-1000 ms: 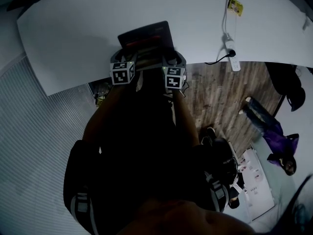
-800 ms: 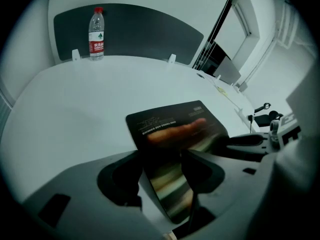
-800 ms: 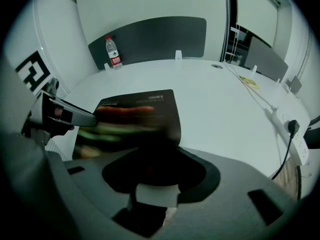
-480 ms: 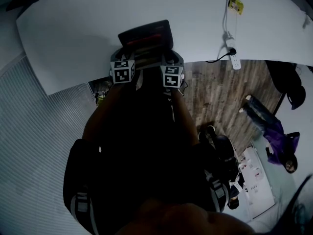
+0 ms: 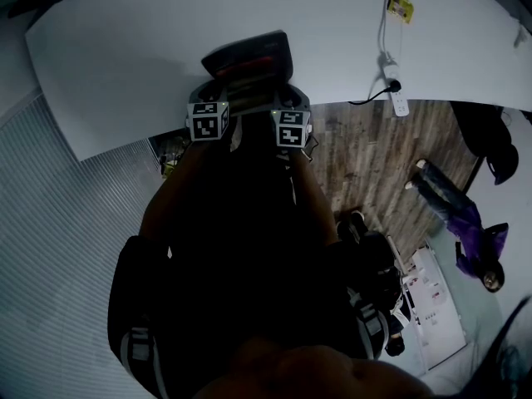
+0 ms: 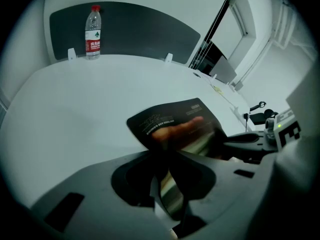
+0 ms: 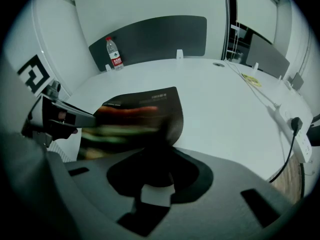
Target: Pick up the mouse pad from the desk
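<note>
Mouse pad (image 5: pixel 249 52), near edge blurred, is gripped by left claw (image 6: pixel 170 151) and right claw (image 7: pixel 157 151), just closing.

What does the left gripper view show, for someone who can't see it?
The left gripper, its jaws just closing, pinches the near edge of a dark mouse pad over a white desk. A water bottle stands far back by a grey panel.

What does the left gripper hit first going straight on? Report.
The dark printed mouse pad: it sits between the left gripper's fingers, which have just been closing; beyond lies the white desk.
</note>
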Available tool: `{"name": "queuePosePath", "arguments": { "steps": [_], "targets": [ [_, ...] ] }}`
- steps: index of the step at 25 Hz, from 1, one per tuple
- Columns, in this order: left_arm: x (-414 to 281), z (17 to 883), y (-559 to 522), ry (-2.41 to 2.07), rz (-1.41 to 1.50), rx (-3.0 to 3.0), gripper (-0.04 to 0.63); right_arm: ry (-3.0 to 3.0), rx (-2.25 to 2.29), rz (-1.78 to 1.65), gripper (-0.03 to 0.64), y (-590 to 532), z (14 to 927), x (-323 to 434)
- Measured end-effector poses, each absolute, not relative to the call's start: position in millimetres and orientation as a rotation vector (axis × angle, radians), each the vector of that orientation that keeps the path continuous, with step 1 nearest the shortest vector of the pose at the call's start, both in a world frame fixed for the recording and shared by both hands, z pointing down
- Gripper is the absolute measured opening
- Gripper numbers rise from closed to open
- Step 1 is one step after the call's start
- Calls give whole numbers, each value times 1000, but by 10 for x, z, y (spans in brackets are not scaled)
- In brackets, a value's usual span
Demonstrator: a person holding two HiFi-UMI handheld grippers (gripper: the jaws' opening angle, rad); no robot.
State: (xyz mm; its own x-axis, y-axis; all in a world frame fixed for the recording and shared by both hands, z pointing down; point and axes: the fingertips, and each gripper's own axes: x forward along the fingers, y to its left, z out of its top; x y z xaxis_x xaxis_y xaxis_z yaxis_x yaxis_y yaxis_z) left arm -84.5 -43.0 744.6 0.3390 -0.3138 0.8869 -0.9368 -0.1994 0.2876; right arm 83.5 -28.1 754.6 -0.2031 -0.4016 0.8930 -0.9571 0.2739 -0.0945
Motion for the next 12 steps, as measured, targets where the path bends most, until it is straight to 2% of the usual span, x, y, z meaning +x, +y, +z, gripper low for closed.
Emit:
{"name": "queuePosePath", "arguments": {
  "steps": [12],
  "targets": [
    [-809,7355,-425,-1127,809,1717,52,-1779,1252,882,69,-282,7488,801]
  ]
}}
